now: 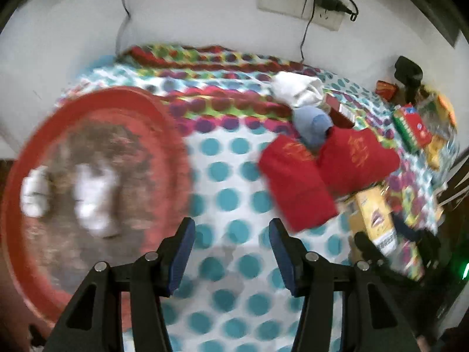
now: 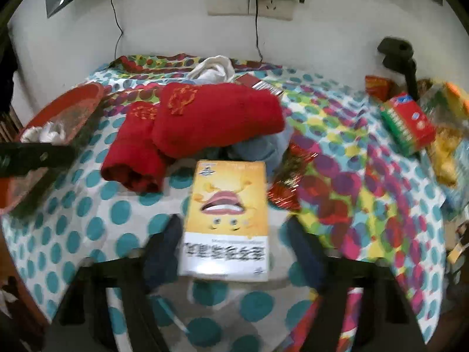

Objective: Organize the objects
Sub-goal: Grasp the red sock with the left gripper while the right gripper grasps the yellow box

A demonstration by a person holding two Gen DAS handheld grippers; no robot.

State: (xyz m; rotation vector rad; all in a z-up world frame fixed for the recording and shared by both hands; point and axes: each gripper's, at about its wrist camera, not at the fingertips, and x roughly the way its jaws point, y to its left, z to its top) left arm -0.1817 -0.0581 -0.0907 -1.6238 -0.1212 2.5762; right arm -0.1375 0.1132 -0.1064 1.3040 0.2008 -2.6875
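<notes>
My left gripper (image 1: 231, 228) is open and empty above the polka-dot cloth (image 1: 234, 205), between a red round tray (image 1: 164, 135) on its left and two red folded cloths (image 1: 299, 182) on its right. The tray holds white socks (image 1: 93, 202). A yellow box (image 2: 225, 220) with a cartoon face lies between the fingers of my right gripper (image 2: 231, 231), whose jaws stand wide; contact is not clear. The box also shows in the left wrist view (image 1: 375, 214). The red cloths (image 2: 211, 123) lie beyond the box, over a blue cloth (image 2: 258, 149).
A white cloth (image 1: 296, 88) lies near the wall. A red-green box (image 2: 407, 123) and yellow snack packs (image 2: 445, 158) sit at the right edge. A shiny red wrapper (image 2: 287, 182) lies right of the yellow box. A black stand (image 2: 401, 58) and wall socket (image 2: 263, 3) are behind.
</notes>
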